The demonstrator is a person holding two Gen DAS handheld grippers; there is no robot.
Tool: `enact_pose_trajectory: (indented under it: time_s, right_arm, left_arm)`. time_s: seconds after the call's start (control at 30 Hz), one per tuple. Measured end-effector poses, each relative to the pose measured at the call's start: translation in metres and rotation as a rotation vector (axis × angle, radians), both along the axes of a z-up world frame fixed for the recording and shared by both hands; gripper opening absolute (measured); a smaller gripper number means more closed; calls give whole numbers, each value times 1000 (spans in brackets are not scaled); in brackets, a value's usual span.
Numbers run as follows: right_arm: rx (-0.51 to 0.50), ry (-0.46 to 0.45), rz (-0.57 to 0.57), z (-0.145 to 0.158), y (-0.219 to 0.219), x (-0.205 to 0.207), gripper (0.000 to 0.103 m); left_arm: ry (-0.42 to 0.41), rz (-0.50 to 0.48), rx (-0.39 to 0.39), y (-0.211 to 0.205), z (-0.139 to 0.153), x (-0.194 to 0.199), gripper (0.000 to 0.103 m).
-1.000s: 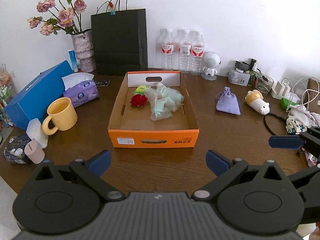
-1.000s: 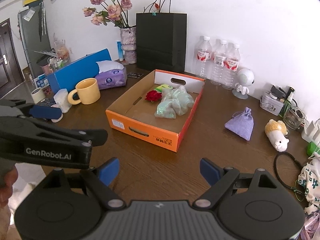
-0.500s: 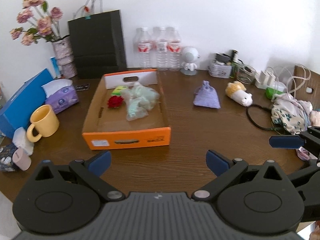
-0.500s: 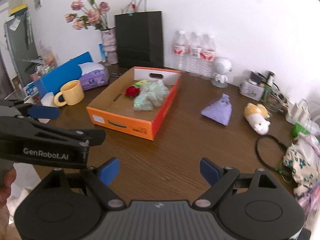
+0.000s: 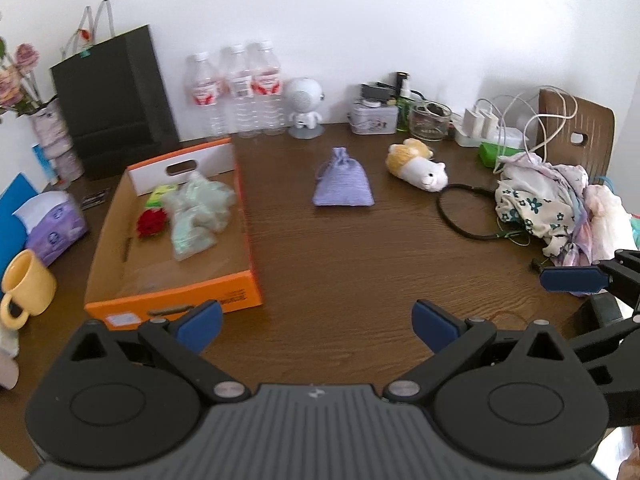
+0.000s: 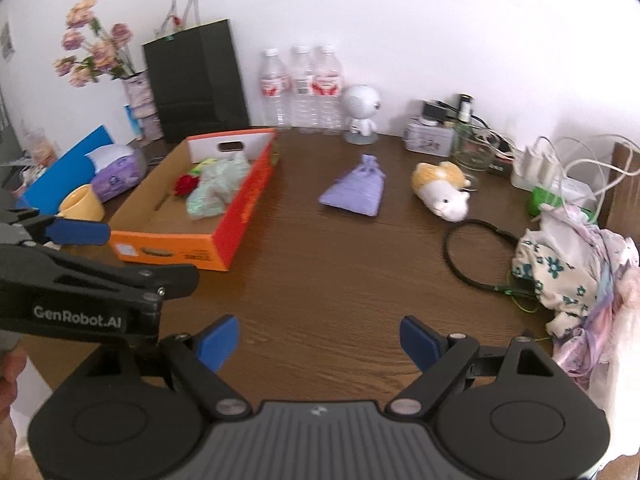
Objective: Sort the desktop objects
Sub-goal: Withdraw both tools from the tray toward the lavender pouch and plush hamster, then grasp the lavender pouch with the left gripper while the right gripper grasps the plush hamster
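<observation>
An orange cardboard tray (image 5: pixel 176 304) (image 6: pixel 240 216) lies left of centre on the brown table; in it are a red rose, a green packet and pale green bags (image 5: pixel 200 212). To its right lie a lilac drawstring pouch (image 5: pixel 342 182) (image 6: pixel 356 192), a plush hamster (image 5: pixel 418 166) (image 6: pixel 440 192), a black headband (image 5: pixel 460 216) (image 6: pixel 472 256) and a heap of floral cloth (image 5: pixel 548 204) (image 6: pixel 568 276). My left gripper (image 5: pixel 316 324) is open and empty over the near table edge. My right gripper (image 6: pixel 319 338) is open and empty too, just right of the left one.
Along the wall stand a black paper bag (image 5: pixel 112 100), three water bottles (image 5: pixel 240 88), a white robot figure (image 5: pixel 306 106), a tin, a glass jar (image 5: pixel 430 120) and chargers with cables. A yellow mug (image 5: pixel 26 288), purple tissue pack (image 5: pixel 56 220) and blue box sit left. A chair back (image 5: pixel 576 136) stands at right.
Both wrist views have swung to the right: the tray has slid left in frame, and the pouch, plush, headband and cloth heap have come toward the middle. Both grippers remain open.
</observation>
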State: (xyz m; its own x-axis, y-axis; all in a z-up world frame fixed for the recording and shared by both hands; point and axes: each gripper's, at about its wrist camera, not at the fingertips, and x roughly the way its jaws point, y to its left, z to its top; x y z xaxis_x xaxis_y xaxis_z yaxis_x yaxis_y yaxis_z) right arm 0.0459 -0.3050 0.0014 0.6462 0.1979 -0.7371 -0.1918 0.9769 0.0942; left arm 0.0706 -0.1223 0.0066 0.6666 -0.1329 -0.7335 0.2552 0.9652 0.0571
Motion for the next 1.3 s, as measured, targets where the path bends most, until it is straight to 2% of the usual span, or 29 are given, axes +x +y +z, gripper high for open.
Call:
enact_pose_trajectory:
  time_s: [0.33, 0.63, 0.9, 1.2, 1.3]
  right_arm:
    - [-31, 16, -26, -5, -29, 51, 88]
    - [-63, 40, -39, -21, -57, 125, 88]
    - [-143, 70, -32, -55, -74, 209, 88]
    - [-180, 72, -9, -101, -86, 292, 87]
    - [-191, 75, 13, -117, -88, 316, 80]
  left_arm:
    - [22, -15, -13, -32, -5, 61, 103]
    - [56, -13, 3, -57, -22, 131, 103]
    - [100, 28, 7, -81, -53, 212, 103]
    - [180, 94, 12, -98, -102, 292, 103]
    - [208, 110, 26, -100, -119, 311, 103]
